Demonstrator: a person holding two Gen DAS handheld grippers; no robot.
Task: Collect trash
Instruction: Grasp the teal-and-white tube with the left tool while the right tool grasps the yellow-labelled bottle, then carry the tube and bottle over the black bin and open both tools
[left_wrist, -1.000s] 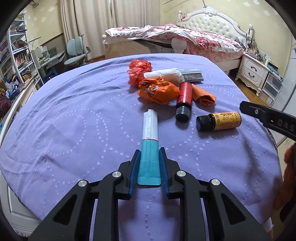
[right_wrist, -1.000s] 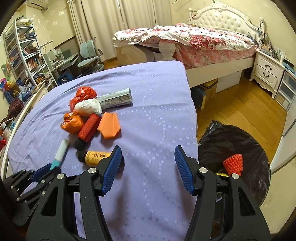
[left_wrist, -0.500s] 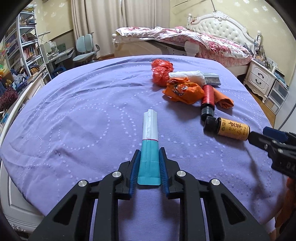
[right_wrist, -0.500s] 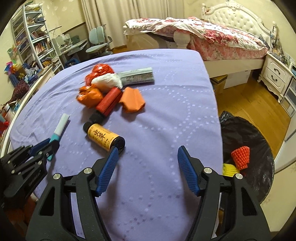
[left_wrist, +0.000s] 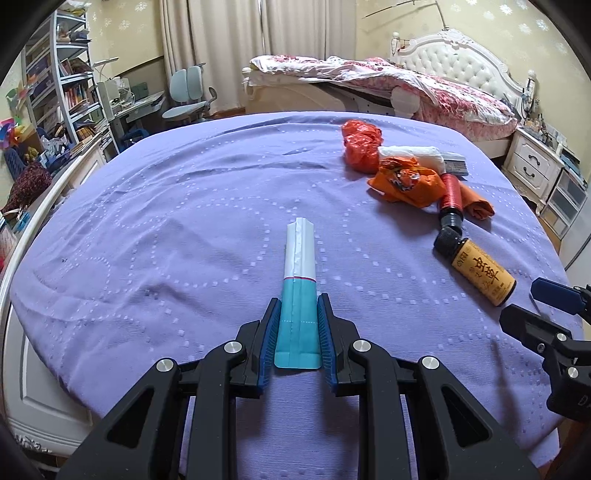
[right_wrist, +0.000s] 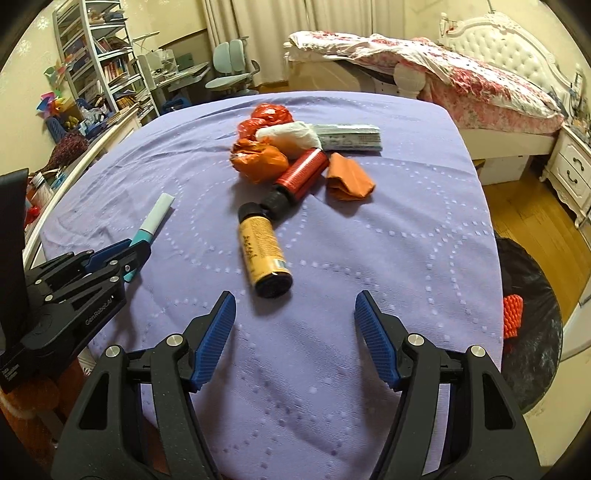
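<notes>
Right gripper (right_wrist: 295, 325) nearer yellow bottle (right_wrist: 263, 251); left gripper (left_wrist: 297, 325) clamps sachet (left_wrist: 298, 280)

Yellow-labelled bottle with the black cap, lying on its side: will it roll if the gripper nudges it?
Probably. The yellow-labelled bottle is round and lies free on the purple cloth, so a sideways nudge may roll it. The soft fabric might slow it.

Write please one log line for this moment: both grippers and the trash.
left hand-held gripper: shut on teal-white packet | right hand-held gripper: open, empty, yellow bottle just ahead | trash bag: beside table, right
</notes>
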